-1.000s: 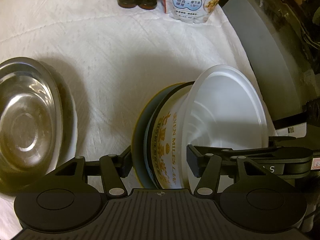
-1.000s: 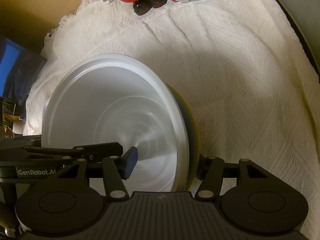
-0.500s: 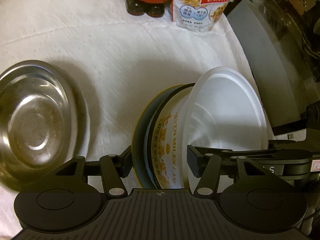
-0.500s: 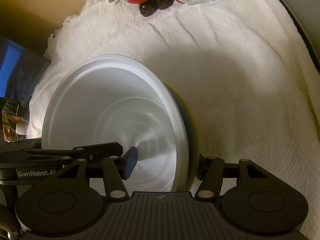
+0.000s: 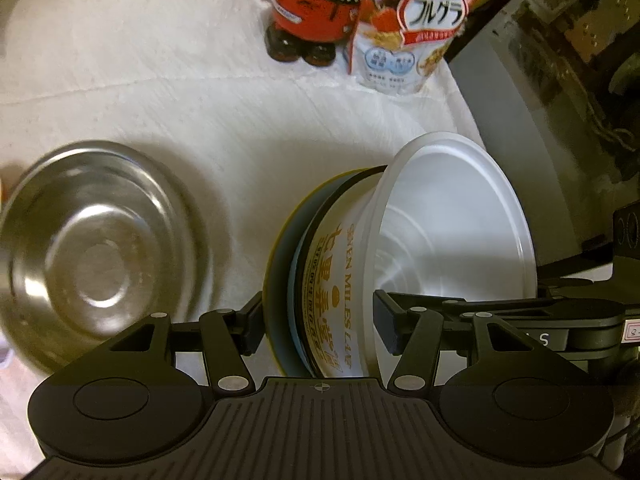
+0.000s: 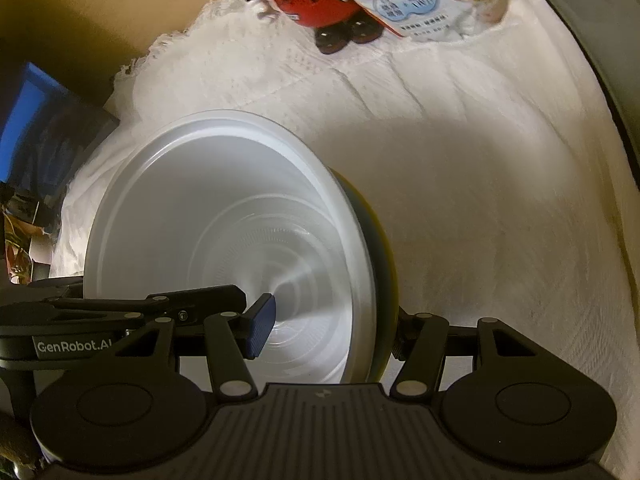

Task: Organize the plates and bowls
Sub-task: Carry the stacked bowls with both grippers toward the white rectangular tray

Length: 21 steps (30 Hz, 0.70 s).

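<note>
Both grippers clamp one stack from opposite sides: a white plastic bowl (image 5: pixel 452 236) with gold lettering, nested on a dark plate with a yellow rim (image 5: pixel 280 264). My left gripper (image 5: pixel 320 320) is shut on the stack, one finger behind the plate, one inside the bowl. My right gripper (image 6: pixel 332 332) is shut on the same bowl (image 6: pixel 224 240) and plate (image 6: pixel 384 264), held above the white cloth. A steel bowl (image 5: pixel 96 248) lies on the cloth at the left, on a white plate barely visible beneath it.
A red bottle figure (image 5: pixel 316 4) and a cereal bag (image 5: pixel 408 28) stand at the back of the white tablecloth (image 5: pixel 160 80). A grey appliance (image 5: pixel 504 92) borders the table on the right. A blue box (image 6: pixel 44 128) lies off the cloth's left edge.
Both grippers have lifted and drawn back with the stack; the steel bowl and the back items have shifted down and right in the left wrist view. Grips unchanged.
</note>
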Each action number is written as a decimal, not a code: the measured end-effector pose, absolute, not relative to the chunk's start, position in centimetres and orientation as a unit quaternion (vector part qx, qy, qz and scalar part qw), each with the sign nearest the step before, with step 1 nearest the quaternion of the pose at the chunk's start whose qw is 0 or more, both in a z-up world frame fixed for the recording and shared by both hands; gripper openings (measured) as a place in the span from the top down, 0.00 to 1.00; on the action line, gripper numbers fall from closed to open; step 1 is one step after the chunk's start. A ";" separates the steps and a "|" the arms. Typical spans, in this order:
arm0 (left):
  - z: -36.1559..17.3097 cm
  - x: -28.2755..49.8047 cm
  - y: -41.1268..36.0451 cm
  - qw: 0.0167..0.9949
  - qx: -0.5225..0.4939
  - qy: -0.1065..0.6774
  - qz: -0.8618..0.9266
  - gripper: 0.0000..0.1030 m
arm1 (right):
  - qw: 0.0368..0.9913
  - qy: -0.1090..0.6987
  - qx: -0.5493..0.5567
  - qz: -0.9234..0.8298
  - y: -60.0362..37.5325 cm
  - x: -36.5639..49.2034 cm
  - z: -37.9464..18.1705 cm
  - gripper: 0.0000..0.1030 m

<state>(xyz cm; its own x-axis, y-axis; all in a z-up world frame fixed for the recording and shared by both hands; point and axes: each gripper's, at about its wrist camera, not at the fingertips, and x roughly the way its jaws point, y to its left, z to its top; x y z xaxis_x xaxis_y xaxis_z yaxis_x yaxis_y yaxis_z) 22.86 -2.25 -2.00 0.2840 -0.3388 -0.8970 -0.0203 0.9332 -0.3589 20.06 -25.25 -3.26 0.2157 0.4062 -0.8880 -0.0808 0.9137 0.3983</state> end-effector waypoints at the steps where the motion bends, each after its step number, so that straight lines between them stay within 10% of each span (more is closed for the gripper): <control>1: -1.6 22.8 -1.8 0.789 -0.154 0.586 -0.100 0.42 | 0.770 0.603 0.131 0.162 -24.7 20.2 -2.8 0.44; 21: -2.1 20.7 14.8 0.789 -0.205 0.578 -0.012 0.43 | 0.736 0.626 0.070 0.249 -6.3 24.9 -4.2 0.44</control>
<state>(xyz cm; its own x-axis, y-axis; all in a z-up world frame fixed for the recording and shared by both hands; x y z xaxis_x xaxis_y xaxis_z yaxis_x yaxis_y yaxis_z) 20.67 14.82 -2.08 0.3307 -0.2560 -0.9084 -0.2194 0.9153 -0.3378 24.91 -6.26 -4.23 0.0921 0.4532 -0.8866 -0.2789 0.8665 0.4140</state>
